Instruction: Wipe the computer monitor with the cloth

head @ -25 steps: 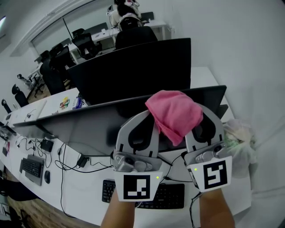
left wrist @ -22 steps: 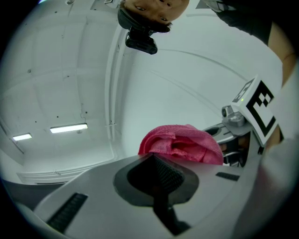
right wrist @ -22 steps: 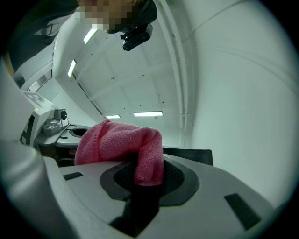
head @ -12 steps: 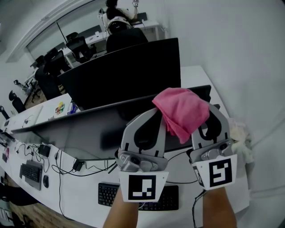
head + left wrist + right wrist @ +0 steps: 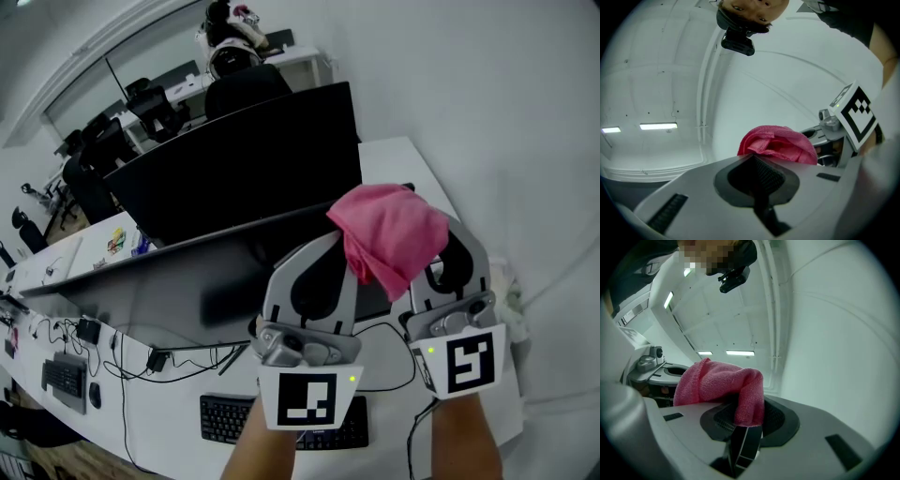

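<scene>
Shifted rightward since a second ago, left tool [image 5: 755, 168] and right tool [image 5: 747, 423] hover above the monitor [image 5: 187, 281] on a white table [image 5: 403, 157] (office room, keyboard [image 5: 225, 422] below). Right tool pinches the pink cloth [image 5: 389, 234] over the screen's right end; left tool is pressed together, empty.

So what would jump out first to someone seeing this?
The bright pink cloth, bunched and pinched in the right gripper, stands out above the dark monitor on the white desk. Behind that stands a second black monitor, and a black keyboard lies in front.
</scene>
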`<state>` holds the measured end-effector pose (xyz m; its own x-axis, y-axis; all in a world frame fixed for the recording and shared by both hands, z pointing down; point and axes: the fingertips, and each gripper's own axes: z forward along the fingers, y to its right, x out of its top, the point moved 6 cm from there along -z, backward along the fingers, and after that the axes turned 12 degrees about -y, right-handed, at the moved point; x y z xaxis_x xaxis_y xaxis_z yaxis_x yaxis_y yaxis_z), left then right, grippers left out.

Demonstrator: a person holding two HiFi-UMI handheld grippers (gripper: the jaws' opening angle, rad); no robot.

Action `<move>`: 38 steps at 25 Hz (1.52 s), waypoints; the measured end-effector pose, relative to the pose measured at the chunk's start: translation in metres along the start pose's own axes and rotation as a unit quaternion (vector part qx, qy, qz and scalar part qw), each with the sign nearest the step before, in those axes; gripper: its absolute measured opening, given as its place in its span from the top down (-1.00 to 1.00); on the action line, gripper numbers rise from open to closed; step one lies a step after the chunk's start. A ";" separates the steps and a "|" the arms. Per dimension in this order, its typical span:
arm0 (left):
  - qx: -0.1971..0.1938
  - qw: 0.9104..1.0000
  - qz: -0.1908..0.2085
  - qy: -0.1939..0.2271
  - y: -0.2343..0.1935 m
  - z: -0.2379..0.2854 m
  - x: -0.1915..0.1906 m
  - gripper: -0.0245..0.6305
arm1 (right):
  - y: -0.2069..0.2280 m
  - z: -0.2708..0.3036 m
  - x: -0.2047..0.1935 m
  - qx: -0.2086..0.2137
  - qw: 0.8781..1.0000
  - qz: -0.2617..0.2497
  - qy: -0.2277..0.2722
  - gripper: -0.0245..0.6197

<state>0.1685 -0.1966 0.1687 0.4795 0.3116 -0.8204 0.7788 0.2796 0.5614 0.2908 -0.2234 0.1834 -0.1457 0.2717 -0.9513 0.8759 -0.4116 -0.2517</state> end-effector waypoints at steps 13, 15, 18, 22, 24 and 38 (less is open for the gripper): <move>-0.010 1.000 0.000 0.015 0.014 0.008 0.014 0.91 | 0.038 -0.006 -0.001 -0.047 0.998 0.033 0.000 0.59; -0.011 1.000 -0.001 0.015 0.015 0.009 0.013 0.91 | 0.037 -0.006 -0.004 -0.047 0.998 0.030 -0.003 0.59; -0.012 1.000 -0.006 0.015 0.019 0.011 0.013 0.91 | 0.035 -0.008 -0.007 -0.045 0.999 0.023 -0.008 0.59; -0.012 1.000 -0.010 0.005 0.023 0.010 0.007 0.91 | 0.032 -0.011 -0.016 -0.045 0.999 0.023 -0.017 0.59; -0.012 1.000 -0.014 -0.002 0.025 0.009 0.005 0.91 | 0.031 -0.014 -0.020 -0.044 0.998 0.024 -0.024 0.59; -0.029 0.999 -0.024 -0.015 0.050 0.003 -0.014 0.91 | 0.026 -0.032 -0.054 -0.046 0.996 0.036 -0.063 0.59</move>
<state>0.2019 -0.1898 0.2073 0.4552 0.2694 -0.8487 0.7764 0.3465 0.5264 0.3366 -0.2209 0.2338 -0.1321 0.1294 -0.9827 0.9237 -0.3437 -0.1694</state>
